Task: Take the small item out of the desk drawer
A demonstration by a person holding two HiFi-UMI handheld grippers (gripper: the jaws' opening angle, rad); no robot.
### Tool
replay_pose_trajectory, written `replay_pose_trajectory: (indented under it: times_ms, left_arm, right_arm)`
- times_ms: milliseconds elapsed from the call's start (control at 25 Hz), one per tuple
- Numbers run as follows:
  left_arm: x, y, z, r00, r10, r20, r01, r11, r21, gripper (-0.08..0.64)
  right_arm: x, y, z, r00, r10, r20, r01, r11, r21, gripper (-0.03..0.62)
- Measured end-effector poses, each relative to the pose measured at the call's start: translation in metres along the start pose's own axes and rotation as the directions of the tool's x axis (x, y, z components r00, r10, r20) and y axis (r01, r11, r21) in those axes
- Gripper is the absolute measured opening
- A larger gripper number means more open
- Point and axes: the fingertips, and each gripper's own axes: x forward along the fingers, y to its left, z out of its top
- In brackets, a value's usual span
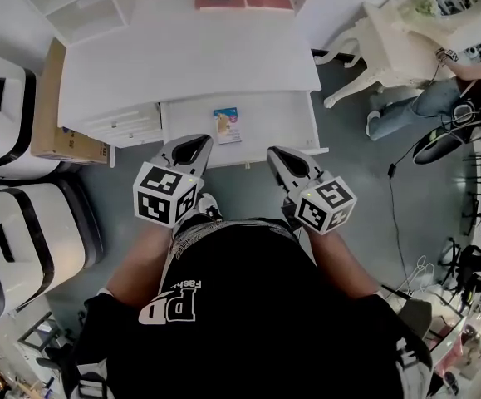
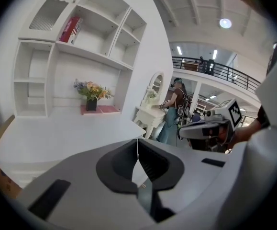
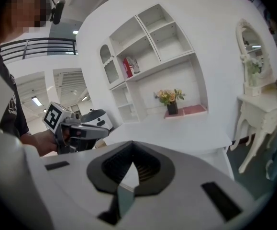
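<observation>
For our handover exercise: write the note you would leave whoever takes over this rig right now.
Left gripper: shut, empty, at the front edge of the drawer.
Right gripper: shut, empty, alongside the left one.
Things: the drawer stands open under the white desk; the small packet lies flat inside it.
Done: drawer open.
Left: open one gripper, grasp the packet, lift it out.
</observation>
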Motion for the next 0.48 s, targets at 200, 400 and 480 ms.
replay_pose_trajectory:
  times_ms: [200,400,480]
  left_arm:
    - [0.008,0.012,-0.001,0.999,-0.030,-0.022,0.030,0.999,0.012,0.015]
    - [0.013,0.023,-0.008,0.999,-0.021,-0.047,0.021,1.000,0.003,0.015]
    - [0.017,0.025,-0.010,0.998,-0.018,-0.056,0.018,1.000,-0.003,0.015]
  right_arm:
    - [0.016,-0.003,-0.002,1.000,-0.029,-0.012,0.029,1.000,0.008,0.009]
    - [0.023,-0.007,-0.005,0.999,-0.035,-0.027,0.035,0.999,0.013,0.009]
    - [0.025,-0.012,-0.005,0.999,-0.037,-0.029,0.037,0.999,0.020,0.009]
